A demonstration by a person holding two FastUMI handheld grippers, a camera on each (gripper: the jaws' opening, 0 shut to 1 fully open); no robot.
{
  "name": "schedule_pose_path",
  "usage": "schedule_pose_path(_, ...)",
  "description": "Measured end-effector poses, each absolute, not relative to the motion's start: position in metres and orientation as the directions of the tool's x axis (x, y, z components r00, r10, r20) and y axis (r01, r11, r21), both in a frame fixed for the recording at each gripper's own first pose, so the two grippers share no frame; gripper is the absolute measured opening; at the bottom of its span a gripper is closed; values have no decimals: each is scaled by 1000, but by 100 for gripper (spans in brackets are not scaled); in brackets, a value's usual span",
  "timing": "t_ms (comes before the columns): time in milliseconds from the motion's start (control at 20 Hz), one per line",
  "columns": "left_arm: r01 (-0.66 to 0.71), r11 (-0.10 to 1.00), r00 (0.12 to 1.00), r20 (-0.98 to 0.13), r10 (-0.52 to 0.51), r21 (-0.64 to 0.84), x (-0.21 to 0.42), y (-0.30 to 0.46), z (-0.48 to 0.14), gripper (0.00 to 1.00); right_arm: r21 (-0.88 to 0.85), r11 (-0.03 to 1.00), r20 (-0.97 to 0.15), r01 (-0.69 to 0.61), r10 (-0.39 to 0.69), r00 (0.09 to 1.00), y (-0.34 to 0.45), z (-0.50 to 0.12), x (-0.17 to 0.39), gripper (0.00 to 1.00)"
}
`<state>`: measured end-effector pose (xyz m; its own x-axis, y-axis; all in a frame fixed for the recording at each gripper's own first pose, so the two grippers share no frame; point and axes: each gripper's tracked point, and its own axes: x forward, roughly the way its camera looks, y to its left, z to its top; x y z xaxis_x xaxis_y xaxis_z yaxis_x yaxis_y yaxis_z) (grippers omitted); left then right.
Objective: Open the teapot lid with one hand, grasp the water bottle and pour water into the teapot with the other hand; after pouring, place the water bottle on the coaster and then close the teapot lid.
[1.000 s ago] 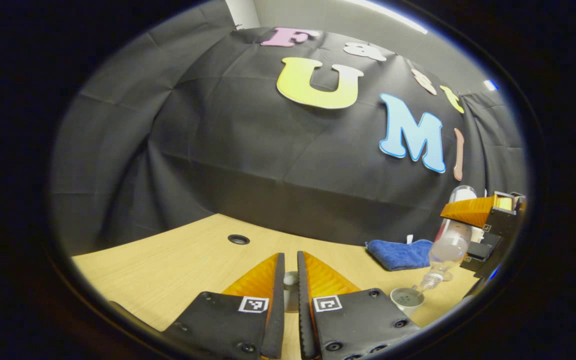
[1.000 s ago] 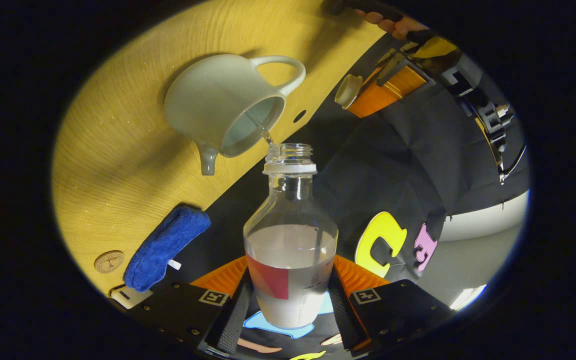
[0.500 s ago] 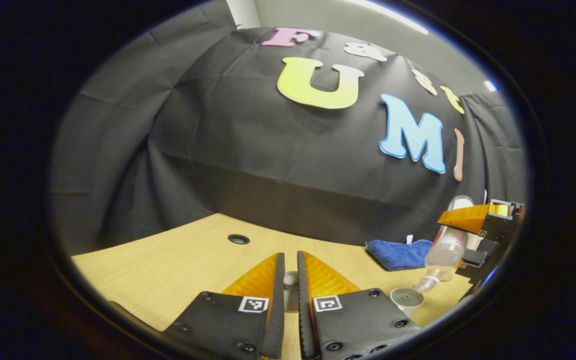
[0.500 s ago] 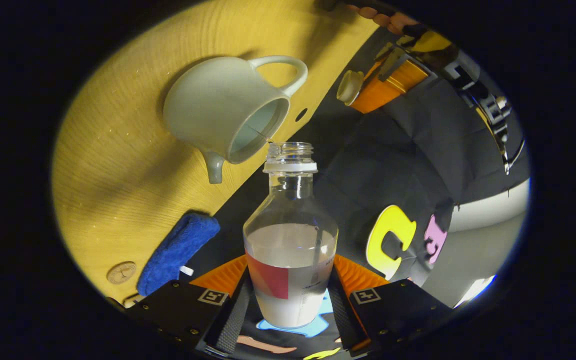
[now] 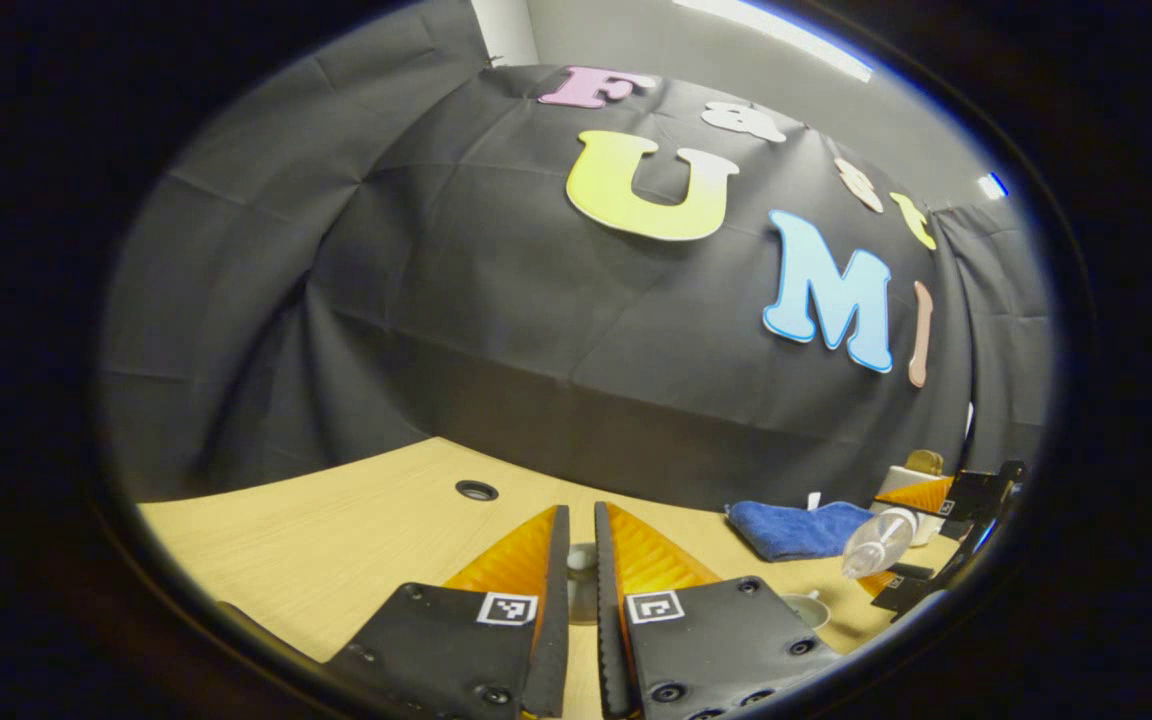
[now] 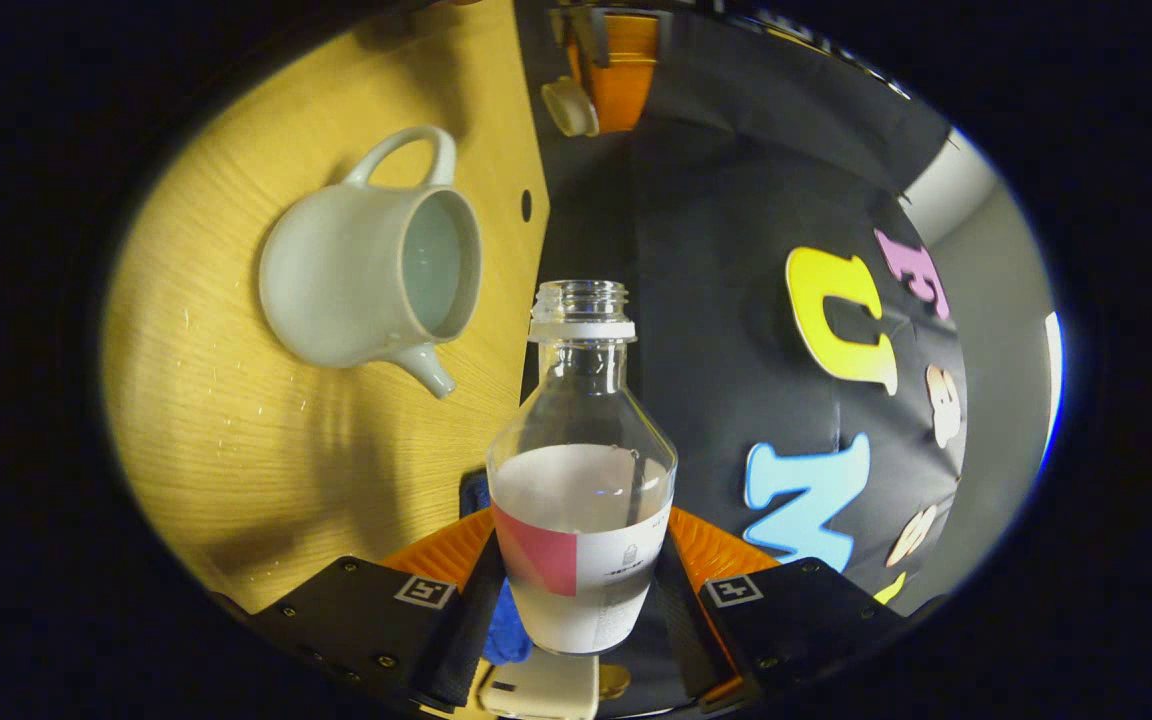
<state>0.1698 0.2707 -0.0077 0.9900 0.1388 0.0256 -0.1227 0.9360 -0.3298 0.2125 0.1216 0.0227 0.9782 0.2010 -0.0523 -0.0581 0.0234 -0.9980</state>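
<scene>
Tipped back from the teapot [image 6: 366,275], right hand-held gripper [image 6: 581,590] clamps the red-labelled water bottle [image 6: 581,480].

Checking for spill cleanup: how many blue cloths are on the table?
1. The blue cloth lies folded on the wooden table near the back wall, just left of the water bottle in the left gripper view. Others may be hidden.

A recording booth: black cloth wall [image 5: 496,300] behind a wooden desk [image 5: 336,540] (cable-holed).
</scene>
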Motion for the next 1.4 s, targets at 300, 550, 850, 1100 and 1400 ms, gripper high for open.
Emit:
schedule_pose_path(300, -89, 949, 995, 24, 101, -303, 172, 246, -5, 22, -889, 422, -131, -180, 143, 981, 84, 22, 218, 76)
schedule_pose_path(550, -82, 963, 996, 6, 86, -256, 177, 235, -12, 22, -708, 678, -174, -199, 105, 979, 41, 23, 221, 76)
schedule_pose_path(850, -85, 970, 996, 2, 87, -228, 180, 233, -13, 22, -351, 924, -225, -155, 78, 971, -20, 19, 238, 76)
schedule_pose_path(1100, -92, 972, 996, -2, 94, -215, 180, 235, -16, 22, -164, 981, -206, -102, 67, 976, -43, 9, 256, 76)
schedule_pose_path(1400, -88, 977, 996, -10, 88, -195, 182, 231, -18, 22, -67, 996, -173, -59, 47, 984, -53, 1, 274, 76)
